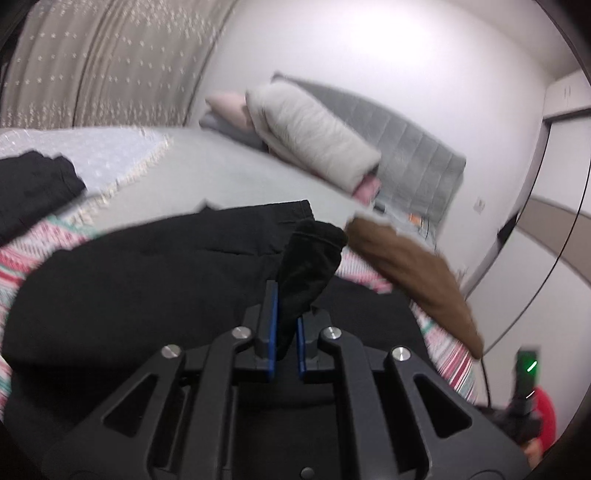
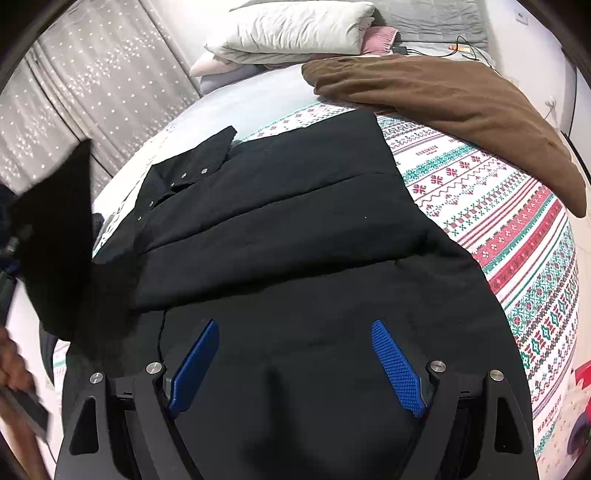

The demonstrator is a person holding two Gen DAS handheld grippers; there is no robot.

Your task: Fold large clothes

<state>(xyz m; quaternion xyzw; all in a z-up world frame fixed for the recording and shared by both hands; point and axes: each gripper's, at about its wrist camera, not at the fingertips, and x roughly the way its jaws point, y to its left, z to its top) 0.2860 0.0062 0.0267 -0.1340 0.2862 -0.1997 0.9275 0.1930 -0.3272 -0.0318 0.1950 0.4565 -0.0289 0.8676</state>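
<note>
A large black garment (image 2: 280, 221) with snap buttons lies spread on a patterned blanket (image 2: 509, 229) on the bed. My left gripper (image 1: 288, 302) is shut on a bunched edge of the black garment (image 1: 310, 258) and holds it lifted above the rest of the cloth (image 1: 147, 280). That lifted part shows as a raised black flap (image 2: 55, 236) at the left of the right wrist view. My right gripper (image 2: 295, 332) is open and empty, hovering just above the near part of the garment.
A brown garment (image 2: 461, 110) lies on the far right of the bed, also seen in the left wrist view (image 1: 417, 280). Pillows (image 2: 295, 33) are stacked at the grey headboard (image 1: 417, 147). Another dark cloth pile (image 1: 33, 188) lies at the left. Curtains (image 2: 92, 92) hang beyond the bed.
</note>
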